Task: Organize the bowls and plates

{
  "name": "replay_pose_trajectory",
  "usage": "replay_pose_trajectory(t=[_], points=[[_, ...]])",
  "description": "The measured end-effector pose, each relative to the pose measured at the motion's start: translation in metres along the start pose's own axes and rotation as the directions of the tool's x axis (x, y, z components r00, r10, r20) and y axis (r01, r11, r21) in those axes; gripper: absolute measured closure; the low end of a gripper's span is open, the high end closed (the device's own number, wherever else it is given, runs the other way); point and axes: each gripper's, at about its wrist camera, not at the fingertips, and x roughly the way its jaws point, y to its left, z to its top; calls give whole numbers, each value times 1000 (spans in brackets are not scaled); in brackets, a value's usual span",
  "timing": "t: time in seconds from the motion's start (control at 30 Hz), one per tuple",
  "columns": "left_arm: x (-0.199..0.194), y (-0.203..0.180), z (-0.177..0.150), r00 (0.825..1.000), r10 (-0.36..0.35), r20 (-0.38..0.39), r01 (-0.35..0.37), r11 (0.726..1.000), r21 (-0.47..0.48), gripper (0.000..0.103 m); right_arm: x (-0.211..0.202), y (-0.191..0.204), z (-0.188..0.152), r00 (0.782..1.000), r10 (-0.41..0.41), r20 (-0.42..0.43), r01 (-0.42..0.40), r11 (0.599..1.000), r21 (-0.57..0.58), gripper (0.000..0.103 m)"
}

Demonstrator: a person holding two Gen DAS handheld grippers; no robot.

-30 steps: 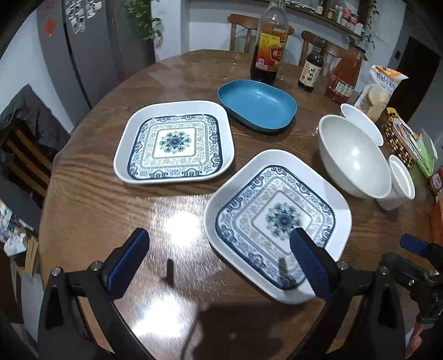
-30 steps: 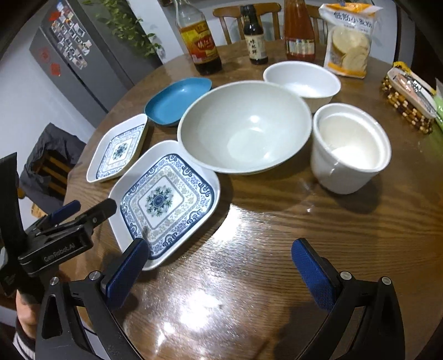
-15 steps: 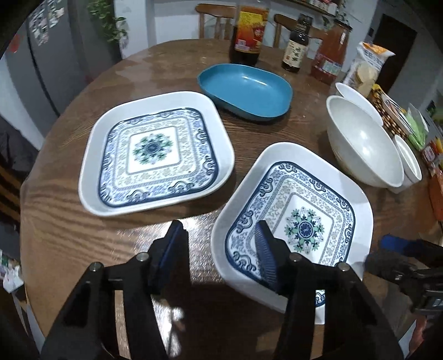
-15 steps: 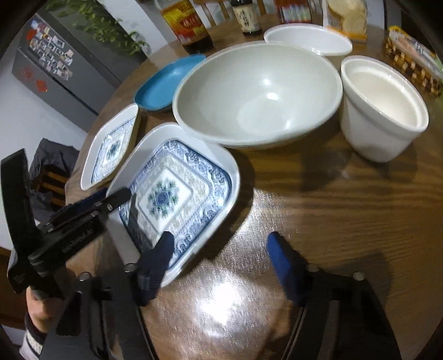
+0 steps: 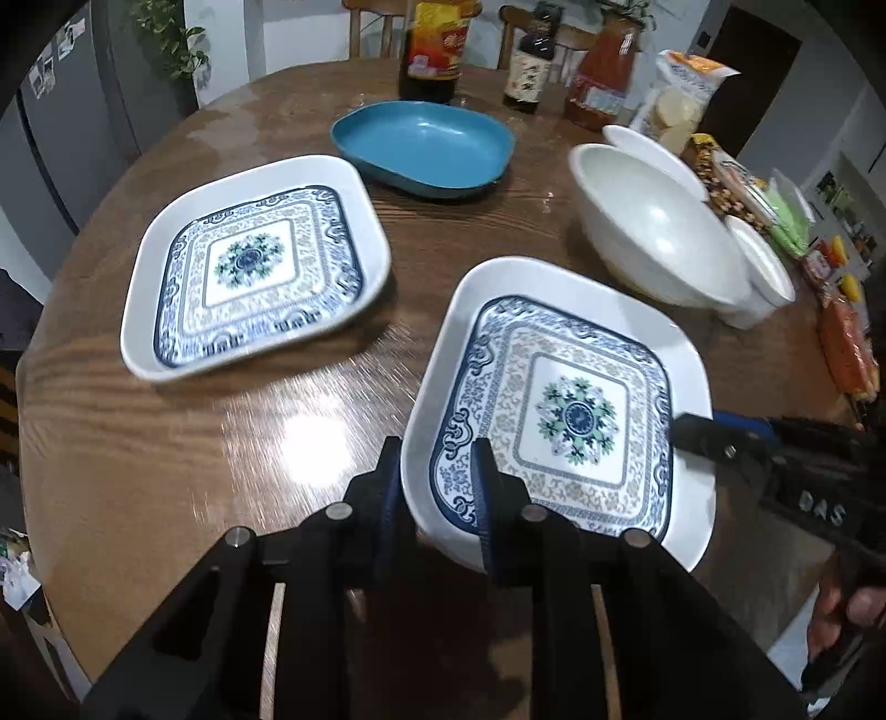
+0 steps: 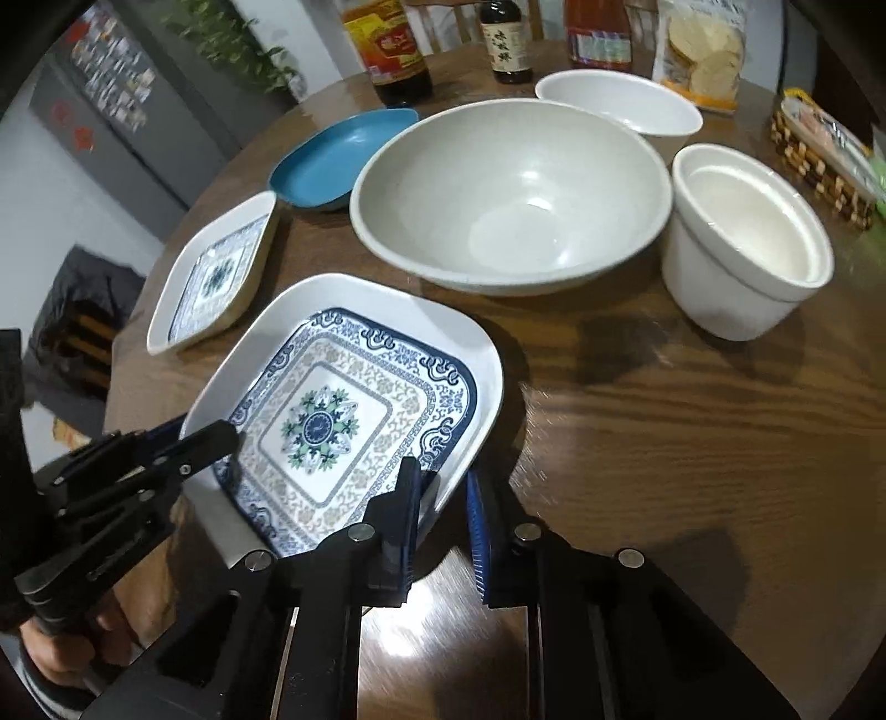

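The near square blue-patterned plate (image 5: 576, 415) (image 6: 321, 426) lies on the round wooden table (image 5: 166, 443). My left gripper (image 5: 437, 498) straddles its near left rim, jaws closing, pads pressing the rim. My right gripper (image 6: 443, 501) straddles the opposite rim, jaws closing on it too. Each gripper shows in the other's view: the right gripper (image 5: 692, 429) and the left gripper (image 6: 216, 440). A matching second square plate (image 5: 249, 266) (image 6: 213, 277) sits to the left, a blue oval dish (image 5: 426, 144) (image 6: 338, 155) behind. A large white bowl (image 5: 653, 232) (image 6: 515, 205) stands at the right.
A white cup (image 6: 742, 232) and a small white bowl (image 6: 614, 99) stand beside the large bowl. Sauce bottles (image 5: 437, 44), a snack bag (image 5: 681, 99) and a woven basket (image 6: 819, 155) line the far edge. Chairs stand behind the table.
Both grippers went from wide open to nearly closed and came in onto opposite rims of the near plate. The left gripper rolled and dropped slightly.
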Motion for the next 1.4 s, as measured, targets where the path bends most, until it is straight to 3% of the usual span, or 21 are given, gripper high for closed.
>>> replay_pose_trajectory(t=[0.27, 0.37, 0.47, 0.53, 0.57, 0.7, 0.87, 1.0, 1.13, 1.4], points=[[-12, -28, -30, 1000, -14, -13, 14, 1000, -11, 81, -2, -12, -7, 998, -46, -42, 45, 998, -34, 84], [-5, -35, -37, 999, -27, -44, 26, 999, -23, 80, -1, -13, -7, 997, -58, -51, 57, 998, -26, 78], [-8, -37, -37, 999, -30, -29, 29, 999, -32, 62, -11, -7, -6, 999, -39, -16, 39, 998, -52, 64], [-15, -37, -34, 1000, -12, 4, 12, 999, -29, 25, -19, -3, -5, 999, -36, 13, 37, 997, -69, 54], [-19, -36, -31, 1000, -2, 23, 3, 1000, -31, 21, -23, 0, -2, 999, -28, 30, 31, 997, -77, 54], [-29, -27, -21, 996, 7, 85, -5, 1000, -28, 20, -33, 15, 12, 997, 45, 65, -39, 995, -91, 53], [-38, -5, -8, 990, 72, 123, -64, 996, -68, 18, -38, 41, 25, 989, 104, 101, -90, 987, -134, 53], [-46, 13, 2, 978, 138, 155, -125, 988, -91, 10, -35, 60, 39, 984, 137, 113, -118, 980, -161, 52], [-55, 31, 10, 963, 193, 187, -175, 978, -111, 4, -27, 75, 52, 983, 140, 119, -116, 976, -186, 41], [-52, 67, 24, 945, 265, 192, -239, 960, -146, 1, 0, 100, 79, 986, 127, 106, -106, 977, -185, 40]])
